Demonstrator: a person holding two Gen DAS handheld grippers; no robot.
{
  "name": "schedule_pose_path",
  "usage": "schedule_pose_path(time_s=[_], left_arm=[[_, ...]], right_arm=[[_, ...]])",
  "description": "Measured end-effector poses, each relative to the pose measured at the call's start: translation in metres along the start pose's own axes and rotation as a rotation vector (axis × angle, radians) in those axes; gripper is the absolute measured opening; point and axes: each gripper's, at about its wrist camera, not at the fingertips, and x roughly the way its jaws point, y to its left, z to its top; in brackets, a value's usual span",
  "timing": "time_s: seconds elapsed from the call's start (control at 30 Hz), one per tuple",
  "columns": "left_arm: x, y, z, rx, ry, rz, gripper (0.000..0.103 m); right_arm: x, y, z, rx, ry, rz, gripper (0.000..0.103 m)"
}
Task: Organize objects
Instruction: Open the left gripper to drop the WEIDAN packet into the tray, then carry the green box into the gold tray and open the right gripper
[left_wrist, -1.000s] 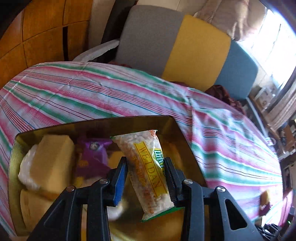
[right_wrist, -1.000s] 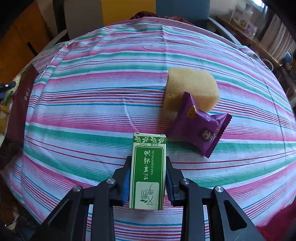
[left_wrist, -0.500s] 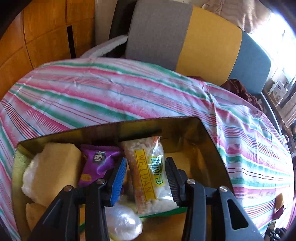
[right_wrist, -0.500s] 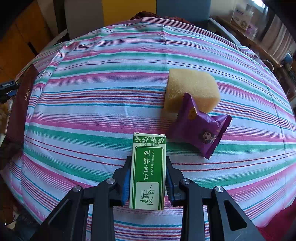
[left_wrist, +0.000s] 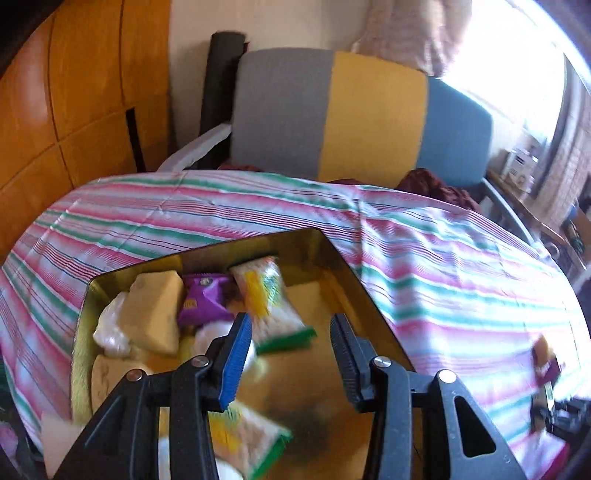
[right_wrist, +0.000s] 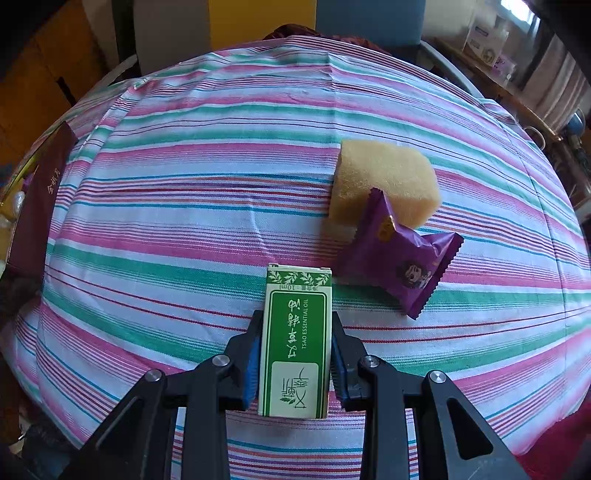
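Observation:
In the left wrist view a gold-lined box (left_wrist: 343, 266) sits on the striped tablecloth. It holds a yellow sponge (left_wrist: 155, 314), a purple snack packet (left_wrist: 205, 299) and a rice snack packet (left_wrist: 273, 302). My left gripper (left_wrist: 291, 325) hangs open above the box, and its pads touch nothing. The rice packet lies loose below and beyond the left fingertip. In the right wrist view my right gripper (right_wrist: 295, 317) is shut on a green essential oil carton (right_wrist: 295, 339) just above the cloth. A second sponge (right_wrist: 388, 181) and purple packet (right_wrist: 402, 258) lie beyond it to the right.
Another rice snack packet (left_wrist: 243, 439) lies blurred in the near part of the box. A grey, yellow and blue chair back (left_wrist: 332, 110) stands behind the table. The box's maroon outer wall (right_wrist: 37, 206) shows at the left edge of the right wrist view.
My left gripper has opened and let go of the rice snack packet, which now lies in the box. The gripper has drawn back and up. The right gripper has not moved.

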Motion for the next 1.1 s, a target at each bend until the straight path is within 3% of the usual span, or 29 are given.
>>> schedule_pose_path(time_s=[0.33, 0.77, 1.1], left_arm=[[-0.060, -0.015, -0.041, 0.080, -0.057, -0.046, 0.044], [-0.088, -0.001, -0.067, 0.088, -0.074, -0.045, 0.044], [-0.097, 0.021, -0.087, 0.053, -0.059, -0.065, 0.044]], right_arm=[[0.004, 0.001, 0.004, -0.032, -0.012, -0.034, 0.032], [0.007, 0.000, 0.007, -0.029, -0.008, -0.045, 0.031], [-0.001, 0.047, 0.016, -0.065, -0.026, 0.033, 0.031]])
